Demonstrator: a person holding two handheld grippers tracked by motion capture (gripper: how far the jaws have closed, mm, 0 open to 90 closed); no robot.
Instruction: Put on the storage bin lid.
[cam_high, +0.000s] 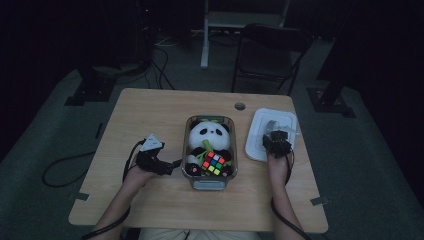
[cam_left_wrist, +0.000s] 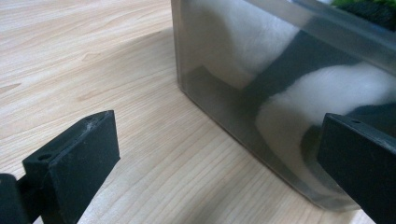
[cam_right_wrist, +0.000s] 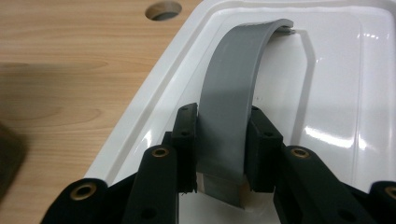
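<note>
Pale wooden tabletop (cam_high: 150, 115) fills mid-frame; at centre right lies your white plastic lid (cam_high: 260, 131), its grey arched handle (cam_right_wrist: 236, 88) clamped in your right gripper (cam_right_wrist: 222, 140). Left of it, the clear rectangular tub (cam_high: 194, 176) holds a plush panda (cam_high: 209, 136) and colourful puzzle cube (cam_high: 214, 163). Your left gripper (cam_left_wrist: 219, 158) stands apart beside the tub.

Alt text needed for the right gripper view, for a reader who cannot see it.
The right gripper has its two black jaws closed on the grey arched handle of a glossy white lid that lies on a light wooden table. A round hole in the tabletop sits just beyond the lid's far corner.
</note>
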